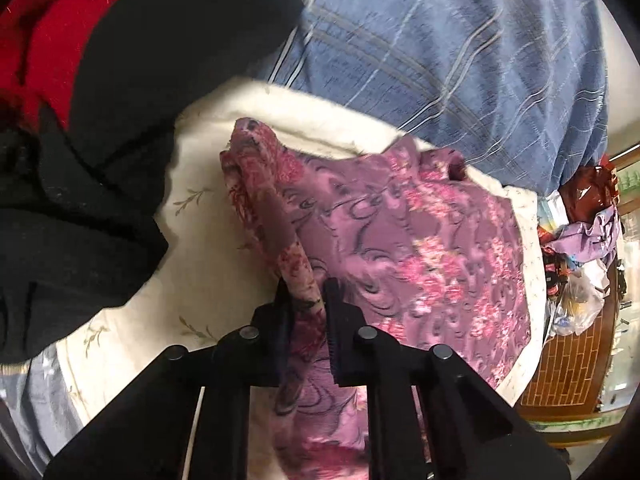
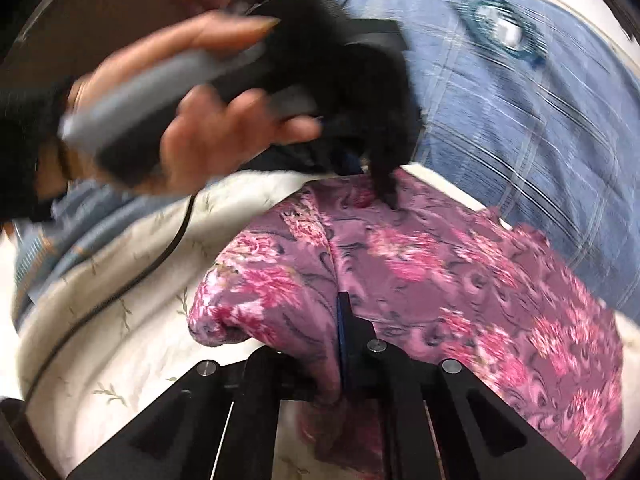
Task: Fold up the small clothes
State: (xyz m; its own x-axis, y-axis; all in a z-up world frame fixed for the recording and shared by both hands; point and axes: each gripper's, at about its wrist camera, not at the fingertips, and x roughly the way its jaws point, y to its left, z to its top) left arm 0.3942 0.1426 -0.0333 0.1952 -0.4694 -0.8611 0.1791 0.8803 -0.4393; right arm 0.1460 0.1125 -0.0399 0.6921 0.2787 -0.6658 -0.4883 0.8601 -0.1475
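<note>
A small purple garment with pink flowers (image 1: 404,232) lies on a cream blanket (image 1: 200,208). My left gripper (image 1: 306,292) is shut on a raised fold of the garment's edge. In the right wrist view the same garment (image 2: 440,264) spreads across the middle, and my right gripper (image 2: 320,320) is shut on a bunched edge of it; the left finger is hidden under cloth. The person's left hand (image 2: 200,120) holds the other gripper (image 2: 384,188) at the garment's far edge.
A blue striped quilt (image 1: 460,60) lies behind the blanket. Black and red clothes (image 1: 100,80) are heaped at the left. A wooden cabinet (image 1: 568,364) with bags on it stands at the right. A black cable (image 2: 160,256) runs over the blanket.
</note>
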